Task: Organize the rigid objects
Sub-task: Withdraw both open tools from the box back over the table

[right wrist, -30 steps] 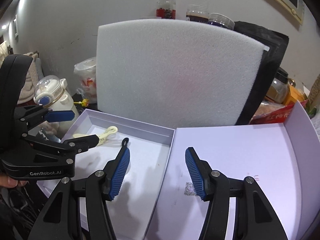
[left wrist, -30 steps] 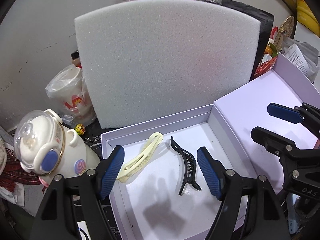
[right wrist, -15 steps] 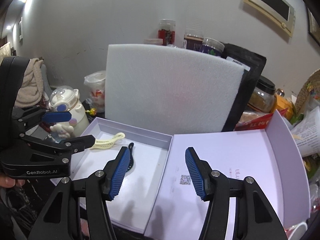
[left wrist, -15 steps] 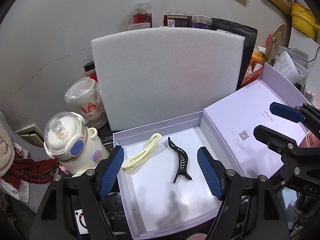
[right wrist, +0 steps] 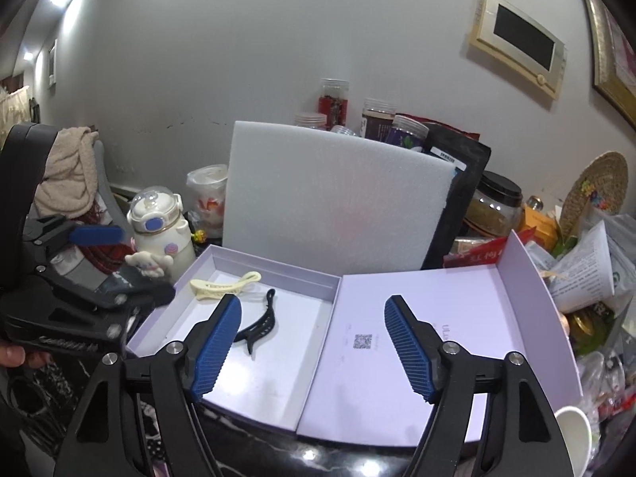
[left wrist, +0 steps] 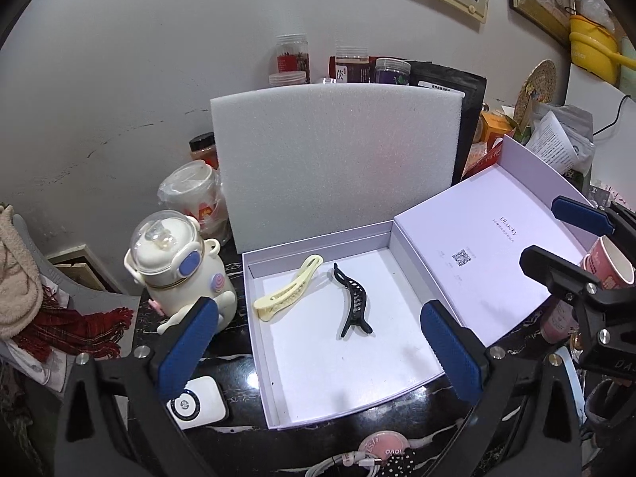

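An open lilac box (left wrist: 260, 342) lies on the dark table, its lid (left wrist: 489, 254) folded out to the right. Inside lie a pale yellow hair clip (left wrist: 288, 288) and a black claw clip (left wrist: 353, 302), side by side near the back. Both also show in the right wrist view: the yellow clip (right wrist: 222, 284) and the black clip (right wrist: 260, 322). My left gripper (left wrist: 318, 348) is open and empty, held back above the box's front. My right gripper (right wrist: 312, 342) is open and empty above the box-lid hinge; it also shows in the left wrist view (left wrist: 564, 234).
A white foam sheet (left wrist: 338, 159) stands upright behind the box. A cream cartoon bottle (left wrist: 175, 274) and a bagged cup (left wrist: 194, 194) stand left. A white device (left wrist: 198, 401) and cables lie at the front. A pink paper cup (left wrist: 608, 266) and clutter crowd the right.
Both grippers have pulled back and up from the box, so more of the table and wall shows. The clips have not moved. Both stay open.
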`<state>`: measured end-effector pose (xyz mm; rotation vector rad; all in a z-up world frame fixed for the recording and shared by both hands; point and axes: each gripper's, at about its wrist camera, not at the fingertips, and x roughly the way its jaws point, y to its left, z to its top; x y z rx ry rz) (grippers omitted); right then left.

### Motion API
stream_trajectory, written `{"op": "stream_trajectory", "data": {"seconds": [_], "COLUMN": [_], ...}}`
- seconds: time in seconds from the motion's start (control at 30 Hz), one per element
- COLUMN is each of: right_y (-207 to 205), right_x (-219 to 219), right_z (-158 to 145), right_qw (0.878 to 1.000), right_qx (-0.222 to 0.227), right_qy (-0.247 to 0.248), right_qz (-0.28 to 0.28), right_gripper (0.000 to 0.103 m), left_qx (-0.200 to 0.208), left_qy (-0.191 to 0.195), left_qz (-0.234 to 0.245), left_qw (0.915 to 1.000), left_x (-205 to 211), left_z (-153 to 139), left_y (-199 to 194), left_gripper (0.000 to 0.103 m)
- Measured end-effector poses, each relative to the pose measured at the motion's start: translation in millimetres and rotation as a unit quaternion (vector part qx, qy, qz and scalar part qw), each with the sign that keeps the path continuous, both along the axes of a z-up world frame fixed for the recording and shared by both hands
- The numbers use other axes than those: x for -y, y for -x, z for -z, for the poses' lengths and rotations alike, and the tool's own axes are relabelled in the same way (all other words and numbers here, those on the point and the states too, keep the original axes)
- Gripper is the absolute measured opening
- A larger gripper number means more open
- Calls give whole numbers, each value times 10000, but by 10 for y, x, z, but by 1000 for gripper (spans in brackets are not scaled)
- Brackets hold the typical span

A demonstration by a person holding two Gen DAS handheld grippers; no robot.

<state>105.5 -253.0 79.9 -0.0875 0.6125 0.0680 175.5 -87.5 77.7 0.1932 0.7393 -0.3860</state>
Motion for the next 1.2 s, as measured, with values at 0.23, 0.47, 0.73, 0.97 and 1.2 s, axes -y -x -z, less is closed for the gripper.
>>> {"op": "stream_trajectory", "data": {"seconds": [0.23,0.47,0.73,0.97,1.2], "right_y": [260,468,711,868,1018], "right_x": [-9,-45,-116,-183,-259], "right_z": [-89,-103,-46,21,158], "right_qw": [9999,9997,9995,9995,9993], "right_qx": [156,207,209,208,67], "right_qy": [-38,-112,-179,-185,-313], "right_qz": [17,-64,-170,-171,-210], "right_gripper": [82,84,84,84,84], "left_qx": [118,244,369,422,223], "left_qy": [-28,-12,-42,-135,-99], "left_qz": [24,10,-84,-191,-192], "left_qw": [9999,9997,9993,9988,9995], "left_x": [-51,-111,-183,-241,-303], "left_z": [-70,-141,-83,-3,131], "left_y": [271,561,822,992,1142], "left_gripper": [103,103,103,103,103]}}
